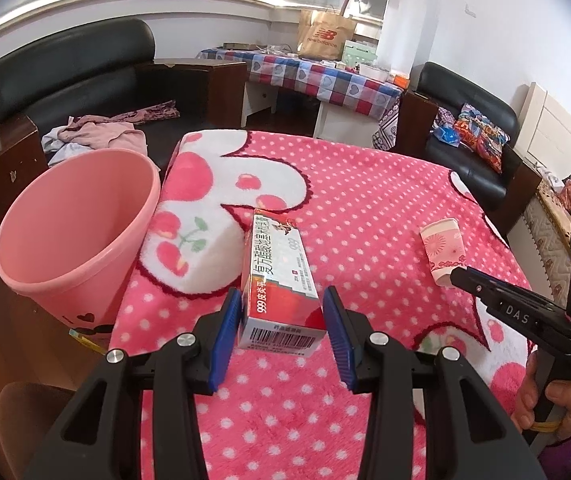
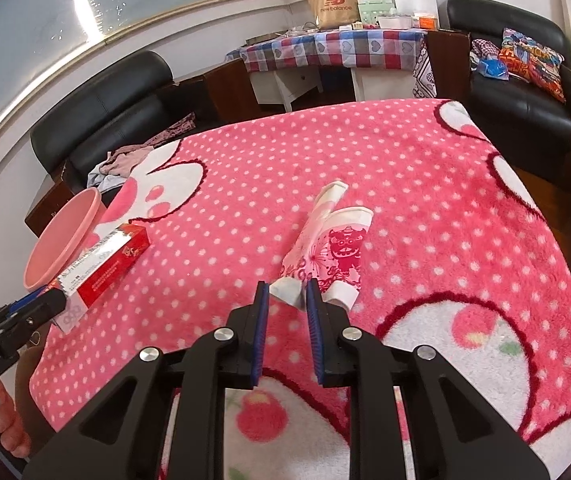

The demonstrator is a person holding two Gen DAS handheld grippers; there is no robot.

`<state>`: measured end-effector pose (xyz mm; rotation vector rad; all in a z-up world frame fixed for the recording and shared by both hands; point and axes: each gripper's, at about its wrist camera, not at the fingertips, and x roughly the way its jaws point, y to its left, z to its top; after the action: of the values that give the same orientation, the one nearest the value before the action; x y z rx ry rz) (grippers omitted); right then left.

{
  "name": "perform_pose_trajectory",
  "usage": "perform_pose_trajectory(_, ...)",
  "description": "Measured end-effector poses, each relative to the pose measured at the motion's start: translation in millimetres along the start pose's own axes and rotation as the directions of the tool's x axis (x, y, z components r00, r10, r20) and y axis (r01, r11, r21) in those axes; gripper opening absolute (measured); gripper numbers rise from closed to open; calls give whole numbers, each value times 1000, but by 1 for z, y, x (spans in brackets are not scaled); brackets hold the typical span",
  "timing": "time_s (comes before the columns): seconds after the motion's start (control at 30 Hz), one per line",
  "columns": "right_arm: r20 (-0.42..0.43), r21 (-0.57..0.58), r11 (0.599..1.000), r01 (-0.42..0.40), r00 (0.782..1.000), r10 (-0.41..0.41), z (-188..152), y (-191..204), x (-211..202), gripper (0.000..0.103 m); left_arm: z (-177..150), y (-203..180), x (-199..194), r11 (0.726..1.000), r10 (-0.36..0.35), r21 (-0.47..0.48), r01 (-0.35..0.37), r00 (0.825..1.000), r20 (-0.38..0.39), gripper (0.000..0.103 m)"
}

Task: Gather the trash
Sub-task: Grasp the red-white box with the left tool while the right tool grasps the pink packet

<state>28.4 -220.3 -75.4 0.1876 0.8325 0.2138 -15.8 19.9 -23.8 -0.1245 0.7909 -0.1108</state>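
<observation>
A red and white medicine box (image 1: 277,280) points away from me over the pink dotted blanket (image 1: 365,184). My left gripper (image 1: 283,304) is shut on its near end, one blue pad against each side. The right wrist view shows the same box (image 2: 105,264) held by the left gripper (image 2: 51,300) at the blanket's left edge. A flattened pink paper cup (image 2: 333,252) lies mid-blanket, and my right gripper (image 2: 288,292) is shut on its white near end. In the left wrist view that cup (image 1: 443,252) sits at the right gripper's (image 1: 456,276) tip. An empty pink bin (image 1: 73,232) stands left of the box.
The bin (image 2: 61,240) stands off the blanket's left edge. Black armchairs (image 1: 85,76) (image 2: 525,92) stand behind, the left one holding clothes (image 1: 97,136). A table with a checked cloth (image 1: 317,76) carries a paper bag (image 1: 325,36). A hand (image 1: 545,396) holds the right gripper's handle.
</observation>
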Motion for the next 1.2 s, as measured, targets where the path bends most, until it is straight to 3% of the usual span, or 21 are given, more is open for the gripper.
perform_pose_trajectory(0.1,8,-12,1000,8,1000,-8,-2,3,-1,19,-1,4,-2,1000,-1,-11,1,1000,2,42)
perform_pose_trajectory(0.2,16,-16,1000,8,1000,-7,-1,3,-4,12,-2,5,-3,1000,-1,-17,1,1000,6,42)
perform_pose_trajectory(0.7,99,-79,997,-21,995,29,14,23,-34,8,4,9,-16,1000,10,-29,-9,999,50,41)
perform_pose_trajectory(0.73,103,-83,996,-25,994,34,15,25,-36,8,4,10,-17,1000,13,-28,-11,998,57,20)
perform_pose_trajectory(0.77,107,-89,996,-31,993,40,17,28,-38,7,5,10,-17,1000,13,-24,-11,998,54,8)
perform_pose_trajectory(0.8,113,-96,995,-38,992,49,19,32,-40,7,6,11,-18,1000,12,-28,-10,999,50,5)
perform_pose_trajectory(1.2,118,-117,992,-45,991,59,20,45,-44,6,5,19,-21,998,9,-60,-5,999,51,3)
